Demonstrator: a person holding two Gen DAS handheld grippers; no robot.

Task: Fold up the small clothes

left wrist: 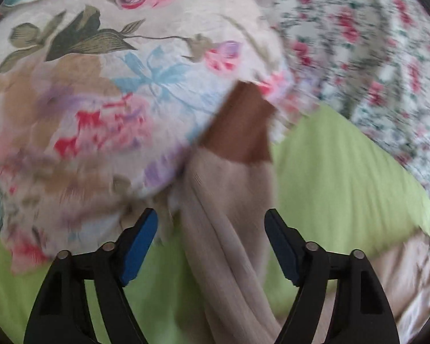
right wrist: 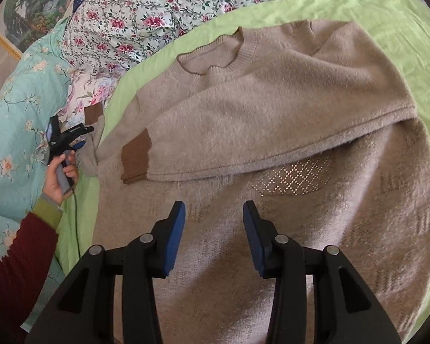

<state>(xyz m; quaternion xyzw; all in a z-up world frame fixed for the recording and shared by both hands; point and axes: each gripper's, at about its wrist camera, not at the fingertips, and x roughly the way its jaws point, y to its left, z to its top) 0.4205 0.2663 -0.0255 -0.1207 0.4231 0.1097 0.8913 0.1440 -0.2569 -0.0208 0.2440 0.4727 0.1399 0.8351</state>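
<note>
Currently a beige knit sweater (right wrist: 272,109) lies flat on a light green sheet (right wrist: 401,28) spread over the bed. One sleeve (right wrist: 243,140) is folded across the chest, its brown cuff (right wrist: 136,157) resting on the body near the sweater's left edge in the right wrist view. A patch of small gold studs in a diamond pattern (right wrist: 295,177) shows just below the folded sleeve.

Right tool (right wrist: 214,209): jaws spread, nothing between the blue pads, hovering over the sweater's lower body.

Left tool (left wrist: 210,215): jaws spread, no grip. The second sleeve (left wrist: 229,200) runs between its fingers, but the pads stand clear of the cloth. That sleeve's brown cuff (left wrist: 240,126) lies off the sheet's edge against a large-flowered quilt (left wrist: 100,100). Left view is motion-blurred.

Right wrist view also shows the left hand (right wrist: 58,177) gripping the tool's handle, in a dark red sleeve with a green cuff. A small-rose print fabric (right wrist: 157,0) lies beyond the sheet; a turquoise floral cover (right wrist: 14,114) sits left.
</note>
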